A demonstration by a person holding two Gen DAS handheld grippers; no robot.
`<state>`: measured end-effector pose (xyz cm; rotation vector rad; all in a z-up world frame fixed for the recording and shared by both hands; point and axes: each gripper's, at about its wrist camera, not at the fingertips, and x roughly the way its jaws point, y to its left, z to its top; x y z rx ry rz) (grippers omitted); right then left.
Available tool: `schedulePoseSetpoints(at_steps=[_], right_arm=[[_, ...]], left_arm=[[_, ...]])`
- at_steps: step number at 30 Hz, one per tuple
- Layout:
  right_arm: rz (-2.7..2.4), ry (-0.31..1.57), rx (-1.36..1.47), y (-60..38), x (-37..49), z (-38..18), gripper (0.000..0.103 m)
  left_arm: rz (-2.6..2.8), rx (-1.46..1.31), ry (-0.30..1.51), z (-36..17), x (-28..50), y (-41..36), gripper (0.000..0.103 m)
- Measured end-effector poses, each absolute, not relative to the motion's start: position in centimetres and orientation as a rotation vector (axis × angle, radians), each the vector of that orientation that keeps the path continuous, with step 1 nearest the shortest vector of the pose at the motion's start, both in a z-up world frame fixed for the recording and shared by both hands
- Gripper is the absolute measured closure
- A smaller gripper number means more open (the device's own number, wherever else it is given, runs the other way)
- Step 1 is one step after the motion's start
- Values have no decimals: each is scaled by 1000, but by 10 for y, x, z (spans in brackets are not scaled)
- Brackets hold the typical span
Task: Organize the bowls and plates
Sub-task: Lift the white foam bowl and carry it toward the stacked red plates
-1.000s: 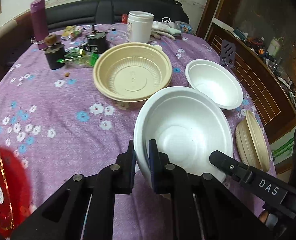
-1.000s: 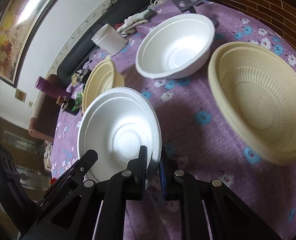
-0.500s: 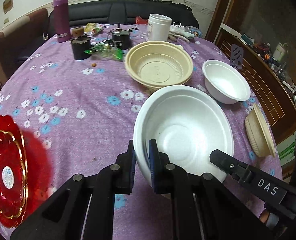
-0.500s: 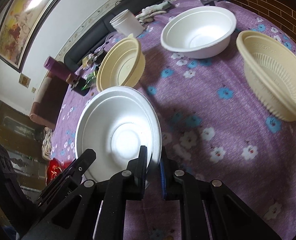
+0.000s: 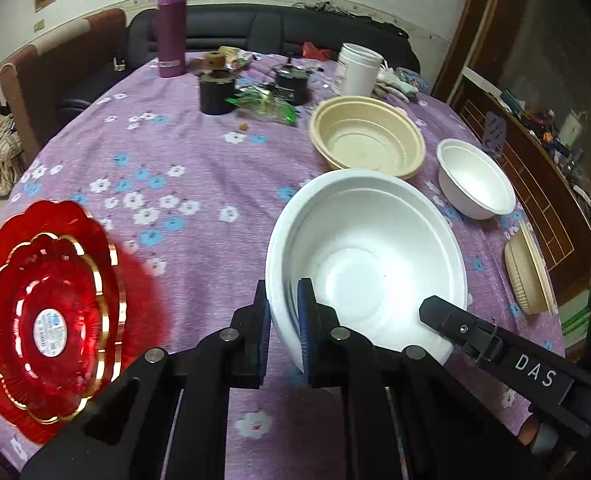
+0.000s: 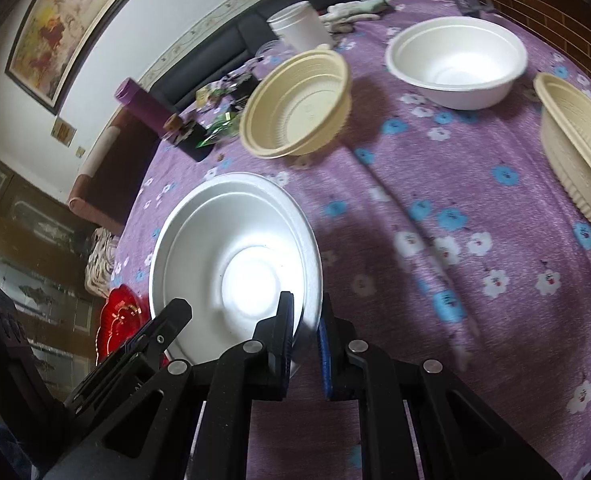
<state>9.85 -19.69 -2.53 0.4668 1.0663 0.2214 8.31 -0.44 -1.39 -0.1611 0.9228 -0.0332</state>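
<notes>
**White foam bowl, held at two rim points, needs a level carry**

White foam is the material in play: both tools grip the same large foam bowl [image 5: 365,264] by its near rim, above the purple floral cloth of the counter [image 5: 167,168]. The left tool [image 5: 282,332] pinches the rim's left side, one finger inside the wall and one outside; the right tool [image 6: 306,340] does the same on the rim's right side, its fingers closed down on the thin foam edge.

The step in hand looks like carrying this bowl to a matching one. The likely target is the smaller white bowl [image 5: 475,184] at the far right, with the stacked beige bowls [image 5: 369,144] just left of it and another beige bowl [image 5: 529,272] at the counter's right edge. The red plate [image 5: 47,304] lies at the near left, well apart.

Foam dents and tears easily, so the pinch should be no firmer than needed, and the two tools should move together, without twisting against each other. Since the held bowl appears larger, it would probably sit better beneath the small one than inside it.
</notes>
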Motion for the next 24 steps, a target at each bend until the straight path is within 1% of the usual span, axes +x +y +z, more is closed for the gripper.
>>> schedulePoseSetpoints(at_steps=[24], right_arm=[[401,1063,329,-90,95,2,92]], left_arm=[[144,-236,836,6,43,91,92]])
